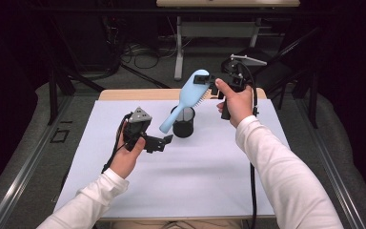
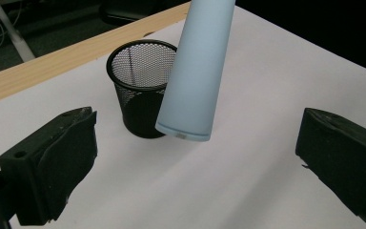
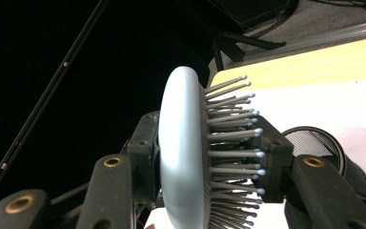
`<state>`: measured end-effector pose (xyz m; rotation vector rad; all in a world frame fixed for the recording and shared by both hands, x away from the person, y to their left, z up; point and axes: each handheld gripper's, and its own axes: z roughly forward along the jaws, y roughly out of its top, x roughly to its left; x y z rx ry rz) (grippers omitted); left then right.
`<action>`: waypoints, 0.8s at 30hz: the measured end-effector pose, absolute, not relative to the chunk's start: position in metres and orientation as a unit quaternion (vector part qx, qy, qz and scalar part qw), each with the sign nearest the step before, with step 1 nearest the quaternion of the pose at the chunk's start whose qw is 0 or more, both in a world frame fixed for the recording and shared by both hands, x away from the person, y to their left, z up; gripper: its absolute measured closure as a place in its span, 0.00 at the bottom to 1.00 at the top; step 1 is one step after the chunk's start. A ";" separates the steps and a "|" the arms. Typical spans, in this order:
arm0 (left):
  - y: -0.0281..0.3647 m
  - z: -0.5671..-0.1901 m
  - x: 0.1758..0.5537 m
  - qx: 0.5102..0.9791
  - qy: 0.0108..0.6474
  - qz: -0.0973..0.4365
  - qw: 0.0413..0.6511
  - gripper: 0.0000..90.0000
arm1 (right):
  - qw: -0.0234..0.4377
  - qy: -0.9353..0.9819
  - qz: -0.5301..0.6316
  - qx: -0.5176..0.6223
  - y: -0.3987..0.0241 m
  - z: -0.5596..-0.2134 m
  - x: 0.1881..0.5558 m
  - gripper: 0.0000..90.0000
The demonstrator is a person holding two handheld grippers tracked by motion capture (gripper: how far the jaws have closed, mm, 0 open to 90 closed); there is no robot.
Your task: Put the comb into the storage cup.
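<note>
Pale-blue plastic marks the hairbrush (image 1: 186,98), which in the high view hangs tilted above the counter (image 1: 195,167): its head is up at the right gripper (image 1: 214,88), and its handle slopes down toward the black mesh cup (image 1: 183,121), the handle end level with the cup's rim on its left side. We hold the left gripper (image 1: 164,142) low and just left of the cup, with nothing in it. In the left gripper view, the left fingers (image 2: 52,162) stand wide apart with only the bare white counter sheet between them; the handle end of the hairbrush (image 2: 193,81) hangs ahead of them, in front of the mesh cup (image 2: 140,86) and not yet over its opening as far as we can judge. In the right gripper view, the right fingers (image 3: 145,157) are clamped on the brush head (image 3: 183,157), one on the smooth back and the other against the bristles, with the mesh cup (image 3: 321,148) below and beyond. We judge the main risks as follows: the bristle side gives a soft, uneven seat, so the head may twist or slip in the grip as the handle is lowered; the handle end may strike the rim instead of entering; and the light cup, unsupported by the left gripper, may tip or slide if the handle pushes on its wall.
</note>
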<state>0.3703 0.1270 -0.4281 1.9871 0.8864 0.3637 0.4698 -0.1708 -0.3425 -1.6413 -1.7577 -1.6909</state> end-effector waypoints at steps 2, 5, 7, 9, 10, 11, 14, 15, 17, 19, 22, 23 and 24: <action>0.127 -0.429 0.370 0.804 0.359 0.147 0.452 0.00 | 0.098 -0.596 -0.573 -0.554 -0.170 -0.340 0.470 0.58; 0.128 -0.429 0.371 0.807 0.355 0.147 0.449 0.00 | 0.092 -0.600 -0.573 -0.551 -0.168 -0.337 0.470 0.58; 0.129 -0.429 0.371 0.808 0.353 0.144 0.449 0.00 | 0.093 -0.601 -0.572 -0.551 -0.167 -0.336 0.470 0.58; 0.129 -0.429 0.371 0.809 0.353 0.146 0.448 0.00 | 0.090 -0.602 -0.573 -0.549 -0.165 -0.335 0.471 0.58; 0.129 -0.429 0.371 0.809 0.353 0.147 0.447 0.00 | 0.088 -0.603 -0.572 -0.549 -0.165 -0.334 0.471 0.58; 0.129 -0.429 0.371 0.810 0.352 0.148 0.446 0.00 | 0.088 -0.603 -0.572 -0.549 -0.165 -0.334 0.471 0.58; 0.129 -0.430 0.372 0.808 0.355 0.148 0.447 0.00 | 0.079 -0.607 -0.570 -0.548 -0.163 -0.333 0.472 0.58; 0.128 -0.430 0.373 0.807 0.356 0.145 0.449 0.00 | 0.077 -0.608 -0.570 -0.547 -0.162 -0.332 0.472 0.58; 0.128 -0.430 0.373 0.806 0.356 0.145 0.449 0.00 | 0.076 -0.609 -0.570 -0.547 -0.162 -0.331 0.472 0.58; 0.128 -0.430 0.373 0.805 0.358 0.144 0.451 0.00 | 0.071 -0.609 -0.570 -0.547 -0.162 -0.329 0.473 0.58; 0.129 -0.429 0.374 0.802 0.362 0.140 0.455 0.00 | 0.063 -0.612 -0.567 -0.547 -0.161 -0.327 0.474 0.58; 0.130 -0.429 0.375 0.800 0.364 0.137 0.456 0.00 | 0.060 -0.613 -0.567 -0.547 -0.162 -0.326 0.474 0.58; 0.130 -0.429 0.375 0.800 0.364 0.137 0.456 0.00 | 0.060 -0.613 -0.567 -0.547 -0.162 -0.326 0.474 0.58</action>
